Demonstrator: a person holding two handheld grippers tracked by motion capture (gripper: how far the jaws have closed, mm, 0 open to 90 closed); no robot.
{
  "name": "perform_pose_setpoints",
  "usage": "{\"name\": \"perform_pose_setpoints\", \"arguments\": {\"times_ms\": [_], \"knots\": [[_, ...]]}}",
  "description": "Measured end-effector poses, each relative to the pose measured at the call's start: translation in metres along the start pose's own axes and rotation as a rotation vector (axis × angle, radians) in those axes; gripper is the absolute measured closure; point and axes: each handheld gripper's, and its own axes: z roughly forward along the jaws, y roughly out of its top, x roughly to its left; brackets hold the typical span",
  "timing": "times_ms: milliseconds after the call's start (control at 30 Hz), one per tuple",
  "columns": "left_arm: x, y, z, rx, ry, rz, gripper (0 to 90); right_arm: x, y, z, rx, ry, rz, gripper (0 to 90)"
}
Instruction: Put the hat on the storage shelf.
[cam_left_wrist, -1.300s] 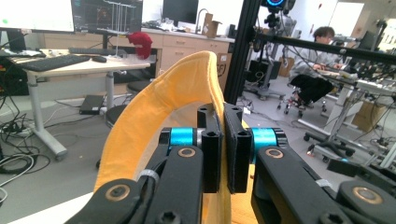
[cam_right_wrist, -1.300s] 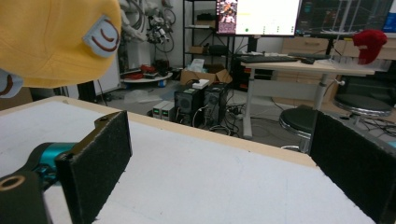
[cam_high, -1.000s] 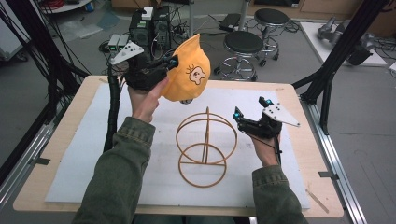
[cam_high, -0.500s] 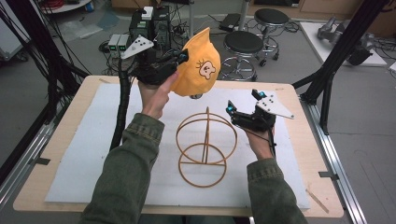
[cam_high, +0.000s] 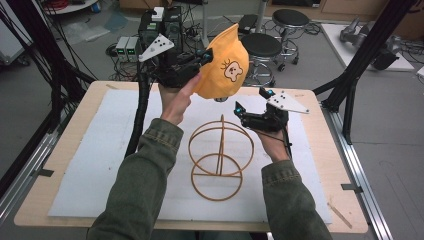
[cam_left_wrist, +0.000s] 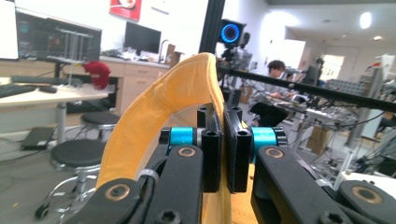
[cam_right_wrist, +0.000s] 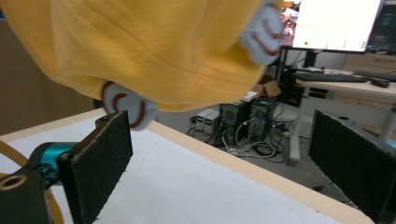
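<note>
Left tool (cam_high: 206, 54) raised, clamping yellow cap (cam_high: 222, 65) | right tool (cam_high: 250, 100) agape

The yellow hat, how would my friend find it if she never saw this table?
Start at the wooden table with the white mat. Above its far edge, the left gripper is shut on the yellow hat, holding it in the air over the round wire stand. It is the only soft, bright yellow thing, and it has a little bear face on it.
</note>
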Motion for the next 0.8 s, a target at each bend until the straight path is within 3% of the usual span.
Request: {"name": "perform_pose_setpoints", "arguments": {"times_ms": [100, 267, 467, 500, 800], "knots": [[-0.003, 0.0, 0.004, -0.022, -0.016, -0.002, 86.6, 0.003, 0.005, 0.004, 0.001, 0.033, -0.018, 7.4], [-0.007, 0.002, 0.005, -0.042, -0.029, 0.017, 86.6, 0.003, 0.009, 0.007, 0.016, 0.06, -0.014, 7.4], [-0.01, 0.008, 0.003, -0.069, -0.053, 0.013, 86.6, 0.005, 0.017, 0.011, 0.009, 0.116, 0.002, 7.5], [-0.011, 0.009, 0.003, -0.077, -0.061, 0.013, 86.6, 0.006, 0.019, 0.013, 0.001, 0.159, -0.002, 15.6], [-0.016, 0.009, 0.003, -0.125, -0.107, 0.002, 86.6, 0.01, 0.016, 0.018, 0.027, 0.217, 0.006, 21.3]]}}
